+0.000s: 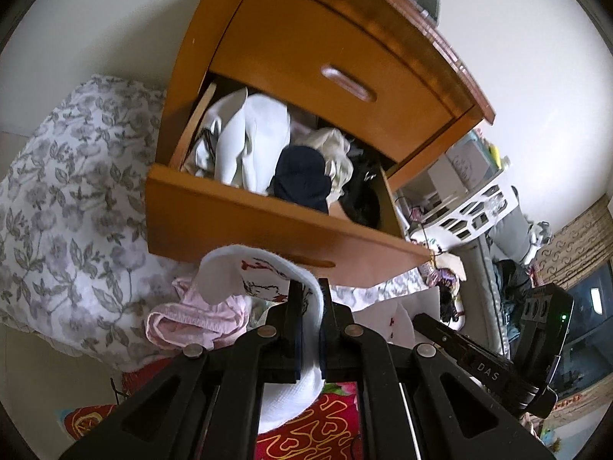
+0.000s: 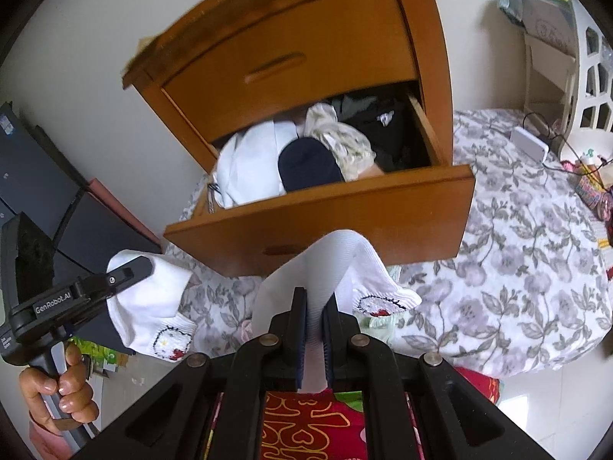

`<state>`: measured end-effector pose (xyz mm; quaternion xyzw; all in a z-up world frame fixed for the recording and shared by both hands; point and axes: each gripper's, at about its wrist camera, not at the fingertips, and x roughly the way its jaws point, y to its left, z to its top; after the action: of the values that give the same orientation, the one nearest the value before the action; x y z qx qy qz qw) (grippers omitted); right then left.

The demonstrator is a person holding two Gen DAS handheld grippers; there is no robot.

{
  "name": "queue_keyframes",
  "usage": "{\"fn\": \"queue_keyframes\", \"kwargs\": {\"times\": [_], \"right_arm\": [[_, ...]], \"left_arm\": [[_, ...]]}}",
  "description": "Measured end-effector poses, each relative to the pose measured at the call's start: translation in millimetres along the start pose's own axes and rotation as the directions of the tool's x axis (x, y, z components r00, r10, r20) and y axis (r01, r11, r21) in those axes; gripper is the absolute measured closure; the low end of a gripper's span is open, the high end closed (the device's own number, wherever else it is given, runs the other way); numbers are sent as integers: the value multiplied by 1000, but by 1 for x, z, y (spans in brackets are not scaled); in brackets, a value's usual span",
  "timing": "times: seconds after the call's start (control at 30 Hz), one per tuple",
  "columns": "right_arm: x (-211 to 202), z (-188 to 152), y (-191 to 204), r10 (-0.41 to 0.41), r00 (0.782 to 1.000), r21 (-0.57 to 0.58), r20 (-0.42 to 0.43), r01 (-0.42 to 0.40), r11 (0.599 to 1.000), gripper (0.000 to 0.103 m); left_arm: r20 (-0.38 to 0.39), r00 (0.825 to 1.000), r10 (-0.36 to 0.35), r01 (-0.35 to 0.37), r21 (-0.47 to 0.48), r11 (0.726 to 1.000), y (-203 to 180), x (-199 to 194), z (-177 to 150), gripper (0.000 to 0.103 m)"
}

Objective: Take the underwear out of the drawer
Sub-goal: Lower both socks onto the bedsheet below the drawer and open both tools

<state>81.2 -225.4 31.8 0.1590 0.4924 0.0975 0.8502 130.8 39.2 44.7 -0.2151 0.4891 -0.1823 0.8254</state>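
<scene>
The lower drawer (image 1: 249, 226) (image 2: 345, 207) of a wooden nightstand stands pulled out, stuffed with white garments (image 1: 253, 142) (image 2: 253, 165), a navy piece (image 1: 302, 176) (image 2: 306, 168), a cream floral piece and black clothes. In front of and below the drawer, my left gripper (image 1: 310, 287) (image 2: 134, 268) is shut on white ribbed underwear (image 1: 245, 272) (image 2: 149, 306) with a cartoon cat patch. My right gripper (image 2: 314, 295) (image 1: 421, 320) is shut on a similar white ribbed piece (image 2: 337, 264). I cannot tell whether the two white pieces are joined.
A floral bed cover (image 1: 57, 211) (image 2: 498, 268) lies under and around the drawer, with a pink garment (image 1: 199, 322) on it. A red heart-patterned blanket (image 2: 302, 421) lies below. A white lattice basket (image 1: 471, 207) (image 2: 590, 76), a white box with a cable (image 2: 530, 147), and a dark cabinet (image 2: 38, 176) stand nearby.
</scene>
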Motion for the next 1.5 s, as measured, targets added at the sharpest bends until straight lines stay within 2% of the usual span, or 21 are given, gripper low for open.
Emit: {"fn": "queue_keyframes", "kwargs": {"times": [0.4,0.77,1.2,1.5], "right_arm": [[51,-2,-9,-20,994,18,-106,22,1000,95],[96,0,-15,-35,981,21,-190,40,999,95],[123,2,-22,-52,969,4,-243,55,998,95],[135,1,-26,-58,963,1,-265,61,998,92]], "left_arm": [[-123,992,42,-45,-23,999,15,52,-5,97],[-235,969,70,-81,-38,996,34,102,-9,97],[-324,941,102,-120,-38,992,44,141,-15,97],[-355,928,115,-137,-37,990,50,156,-15,97]]}}
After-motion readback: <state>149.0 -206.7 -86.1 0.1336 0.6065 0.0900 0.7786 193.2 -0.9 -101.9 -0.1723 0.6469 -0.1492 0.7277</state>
